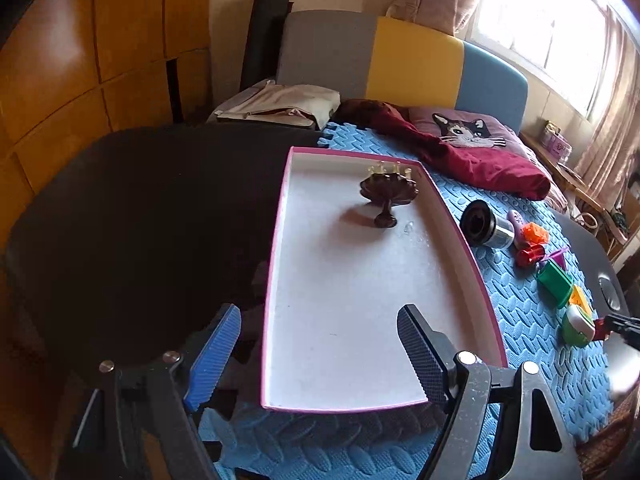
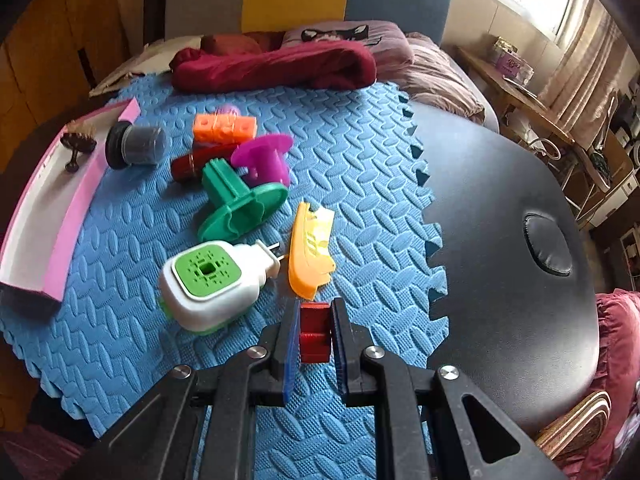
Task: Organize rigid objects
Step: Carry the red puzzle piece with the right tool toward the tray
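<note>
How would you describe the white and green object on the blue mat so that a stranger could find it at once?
Start at the blue foam mat, to the right of the pink-edged tray. Follow the row of toys to its near end, beside the orange curved piece. The white and green object is the only white thing, with a green square top.

The red block (image 2: 315, 334) showed only its top and front between the right tool's (image 2: 316, 344) pads, its sides covered. In the left wrist view that tool (image 1: 624, 326) was cut by the right edge, and small objects behind the brown stand (image 1: 388, 192) were too blurred to identify
</note>
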Available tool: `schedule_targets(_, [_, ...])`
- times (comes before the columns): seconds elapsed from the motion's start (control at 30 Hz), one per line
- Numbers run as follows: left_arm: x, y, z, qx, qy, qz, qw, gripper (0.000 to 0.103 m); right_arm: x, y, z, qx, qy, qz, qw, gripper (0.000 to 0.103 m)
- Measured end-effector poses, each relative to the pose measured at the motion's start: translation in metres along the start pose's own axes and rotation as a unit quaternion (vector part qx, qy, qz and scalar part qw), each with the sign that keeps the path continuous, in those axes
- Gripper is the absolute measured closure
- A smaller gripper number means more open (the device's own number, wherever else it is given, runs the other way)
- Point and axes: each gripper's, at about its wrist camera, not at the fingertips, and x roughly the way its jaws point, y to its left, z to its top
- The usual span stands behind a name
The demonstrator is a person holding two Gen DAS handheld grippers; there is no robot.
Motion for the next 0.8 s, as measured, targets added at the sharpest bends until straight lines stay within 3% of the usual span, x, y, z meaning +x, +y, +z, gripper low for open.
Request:
schedule_targets(0.1, [0.002,0.007,-0.001,-0.011,0.002,0.005,0.9999,0.022,-0.013,0.013,0.007,0.001,-0.016,0.032,0.999,0.089])
schedule_targets(0.27, [0.002,0.017,-0.001,-0.024,0.001,0.01,0.9996,0.022,-0.026,0.075,0.02,-0.057,-0.044,0.089,0.993,0.089])
schedule_targets(0.37, [0.0,0.024,-0.002,-0.03,0.0,0.013,0.9994,0.022,-0.031,0.109,0.028,-0.104,-0.065,0.075,0.99,0.089])
schedule_targets(0.63, [0.0,0.034,-0.003,-0.043,-0.003,0.014,0.999,0.022,-0.012,0.162,0.041,-0.129,-0.047,0.145,0.98,0.089])
schedule_targets(0.8, [0.001,0.038,-0.005,-0.044,-0.001,0.016,0.9989,0.022,-0.002,0.178,0.04,-0.112,-0.037,0.185,0.976,0.089])
